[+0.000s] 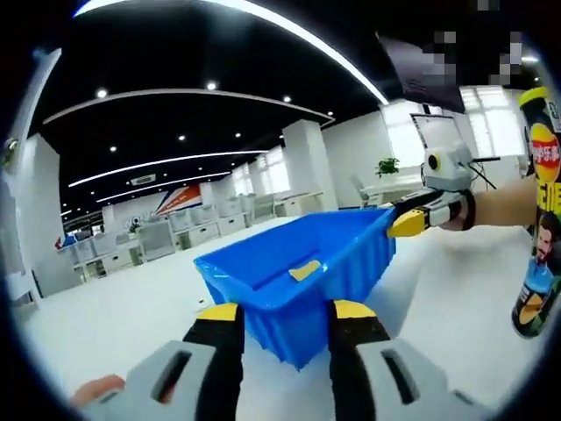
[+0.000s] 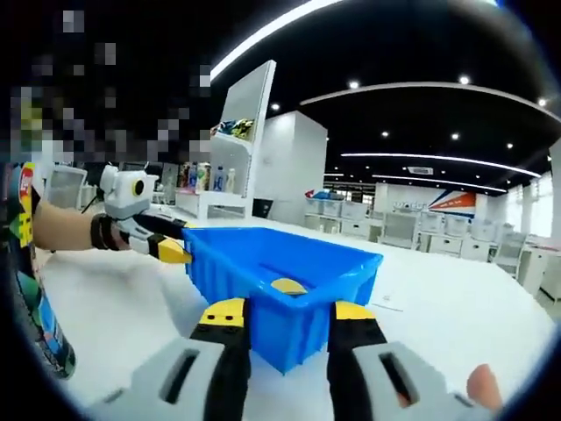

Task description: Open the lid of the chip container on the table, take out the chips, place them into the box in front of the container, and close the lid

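Observation:
A blue plastic box point(image 1: 298, 263) sits on the white table with one yellow chip point(image 1: 305, 269) lying inside. My left gripper point(image 1: 287, 311) is open, its jaws straddling the box's near corner. The right gripper point(image 1: 410, 223) reaches in from the right to the opposite corner. In the right gripper view the same box point(image 2: 280, 272) and chip point(image 2: 287, 286) appear, my right gripper point(image 2: 289, 312) open astride its near corner, the left gripper point(image 2: 171, 251) at the far left corner. The tall chip can point(image 1: 539, 219) stands upright beside the box, also at the edge point(image 2: 31, 281).
The white table point(image 1: 114, 324) stretches wide around the box. A person's forearm point(image 2: 61, 228) holds the far gripper. Desks, partitions and white pillars point(image 2: 294, 167) fill the office behind, with a shelf of bottles point(image 2: 210, 180).

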